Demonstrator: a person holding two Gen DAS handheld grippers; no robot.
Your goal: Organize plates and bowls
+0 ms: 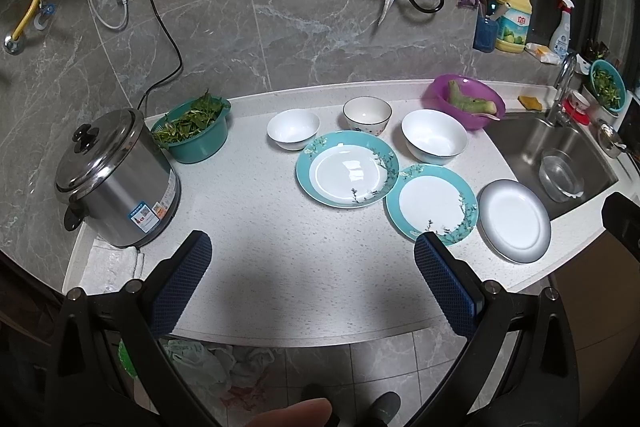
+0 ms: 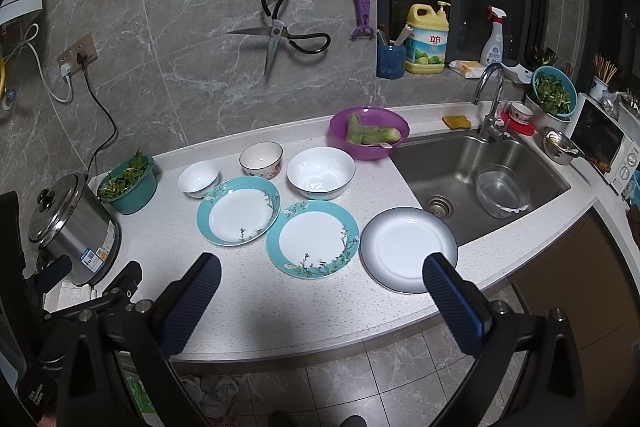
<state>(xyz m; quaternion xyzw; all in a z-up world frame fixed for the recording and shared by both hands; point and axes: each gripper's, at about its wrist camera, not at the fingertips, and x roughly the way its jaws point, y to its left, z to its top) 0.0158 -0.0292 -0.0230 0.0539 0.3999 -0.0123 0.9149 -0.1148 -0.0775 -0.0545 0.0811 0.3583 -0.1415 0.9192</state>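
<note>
Left gripper: hung wide open, empty, above counter.
Right gripper: spread wide, empty.
Plates: two teal-rimmed, one white, untouched.
Bowls: three, behind plates.

Each handheld gripper is built of matte black plastic, with two angular arms that branch outward like a fork. The left gripper carries long fingers faced with dark blue pads stamped in a fine diamond grid, and round silver screws sit at the pivots behind them. The right gripper has the same build: blue textured pads on black backing, with silver screw heads at the joints. Small white lettering marks a black part at the lower left of the right wrist view, too small to read.
</note>
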